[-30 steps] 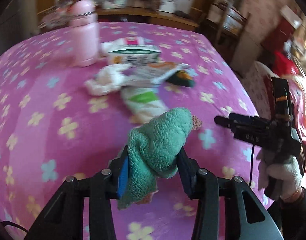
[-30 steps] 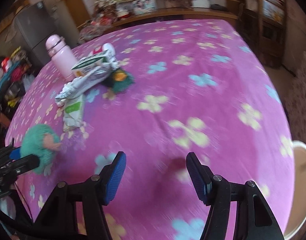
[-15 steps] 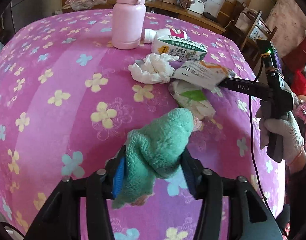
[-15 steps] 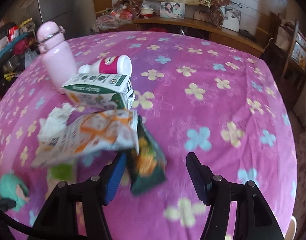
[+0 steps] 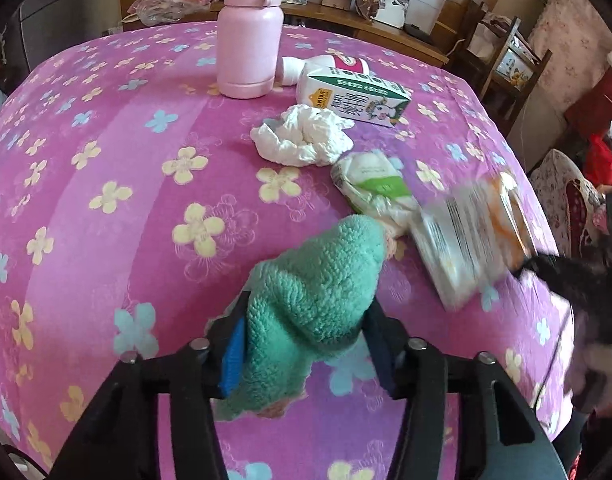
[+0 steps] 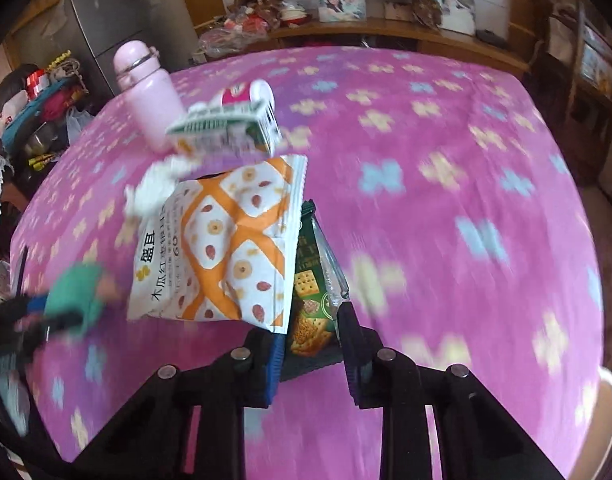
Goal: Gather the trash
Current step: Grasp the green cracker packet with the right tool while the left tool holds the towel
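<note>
Left wrist view: left gripper (image 5: 306, 332) at bottom centre, clamped on a green cloth (image 5: 310, 300). Crumpled tissue (image 5: 303, 140), milk carton (image 5: 354, 98) and white-green packet (image 5: 372, 184) lie upper centre on the pink tablecloth (image 5: 105, 200); pink bottle (image 5: 250, 36) stands behind.

Right wrist view: right gripper (image 6: 310, 354) bottom centre, jaws narrow, pinching an orange-white snack bag (image 6: 225, 248) and a green cracker wrapper (image 6: 310, 308) just above it.

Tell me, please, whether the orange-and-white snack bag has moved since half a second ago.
Yes. In the left wrist view the orange-and-white snack bag has come away from the milk carton toward the camera, carried by the right gripper.
</note>
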The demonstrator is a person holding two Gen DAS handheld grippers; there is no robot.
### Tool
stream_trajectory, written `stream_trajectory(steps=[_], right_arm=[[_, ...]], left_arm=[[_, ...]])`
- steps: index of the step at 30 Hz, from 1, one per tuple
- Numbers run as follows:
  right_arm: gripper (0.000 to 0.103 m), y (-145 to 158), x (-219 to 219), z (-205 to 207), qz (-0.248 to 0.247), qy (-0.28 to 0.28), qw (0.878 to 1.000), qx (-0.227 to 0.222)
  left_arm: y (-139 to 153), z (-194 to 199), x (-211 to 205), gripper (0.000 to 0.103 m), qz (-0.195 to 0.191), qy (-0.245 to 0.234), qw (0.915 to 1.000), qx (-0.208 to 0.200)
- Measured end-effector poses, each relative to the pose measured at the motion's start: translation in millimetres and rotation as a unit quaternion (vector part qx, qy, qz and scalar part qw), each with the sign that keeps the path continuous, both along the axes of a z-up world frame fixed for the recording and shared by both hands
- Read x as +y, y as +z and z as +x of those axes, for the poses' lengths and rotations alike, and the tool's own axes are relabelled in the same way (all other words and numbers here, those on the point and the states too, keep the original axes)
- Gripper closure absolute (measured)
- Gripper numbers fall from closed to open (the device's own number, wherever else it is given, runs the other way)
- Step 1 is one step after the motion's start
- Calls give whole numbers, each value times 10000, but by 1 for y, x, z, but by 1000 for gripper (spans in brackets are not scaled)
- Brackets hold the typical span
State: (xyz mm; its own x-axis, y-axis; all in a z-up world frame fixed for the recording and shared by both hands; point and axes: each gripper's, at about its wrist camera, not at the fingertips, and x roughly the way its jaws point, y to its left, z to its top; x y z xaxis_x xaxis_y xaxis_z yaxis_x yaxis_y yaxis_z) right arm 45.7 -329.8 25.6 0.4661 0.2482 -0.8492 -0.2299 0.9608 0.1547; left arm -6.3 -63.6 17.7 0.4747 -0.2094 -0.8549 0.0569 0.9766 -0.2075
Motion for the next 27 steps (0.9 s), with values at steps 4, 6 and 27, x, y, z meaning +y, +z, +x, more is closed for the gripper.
stream_trajectory(steps=[4, 6, 27], right_arm=[[75, 4, -20, -43, 162, -128, 9996, 185], [75, 10, -27, -62, 79, -185, 9997, 129], [33, 18, -53, -94, -444, -194, 9987, -129]], left_arm=[[4, -11, 0, 56, -217, -79, 9997, 121], [6, -21, -2, 56, -306, -118, 9993, 151], [1, -26, -22, 46, 24, -143, 9998, 95]])
